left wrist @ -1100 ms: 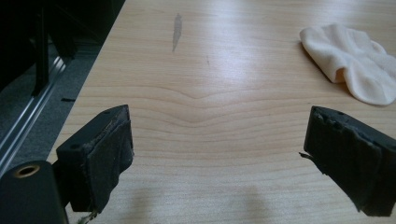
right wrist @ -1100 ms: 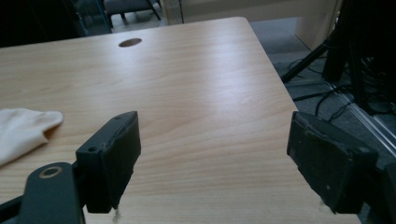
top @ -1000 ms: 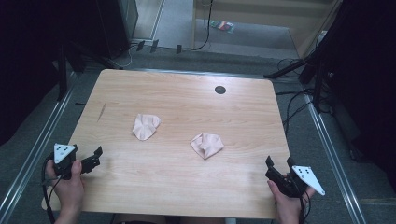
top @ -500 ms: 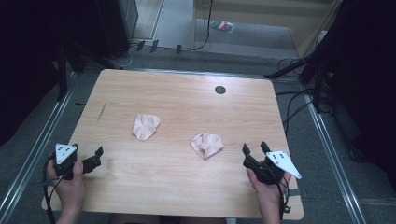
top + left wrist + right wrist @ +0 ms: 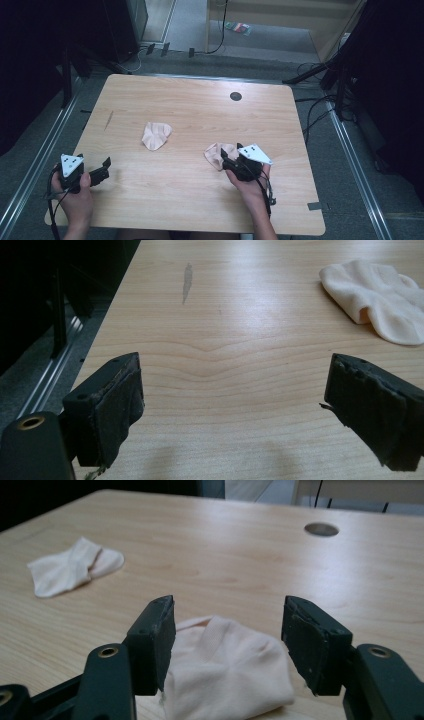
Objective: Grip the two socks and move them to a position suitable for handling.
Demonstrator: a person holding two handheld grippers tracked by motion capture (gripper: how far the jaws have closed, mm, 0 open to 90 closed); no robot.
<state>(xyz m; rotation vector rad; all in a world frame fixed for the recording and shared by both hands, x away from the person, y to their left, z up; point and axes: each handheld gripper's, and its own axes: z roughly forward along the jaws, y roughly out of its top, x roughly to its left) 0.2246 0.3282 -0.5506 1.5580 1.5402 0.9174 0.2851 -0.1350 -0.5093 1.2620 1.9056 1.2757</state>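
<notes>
Right gripper (image 5: 229, 159) has moved up, open fingers straddling the sock (image 5: 225, 677); left gripper (image 5: 102, 170) open, empty.

High view overlooks the table (image 5: 190, 195); claw views skim it closely.

The left claw (image 5: 102, 169) is held open low over the tabletop's (image 5: 190, 110) near left corner; the right claw (image 5: 229, 159) is held open near its front edge.

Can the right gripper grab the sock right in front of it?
Probably yes. The right gripper is open, and the near sock lies between its jaws with nothing blocking it. The other sock sits farther away on the table.
</notes>
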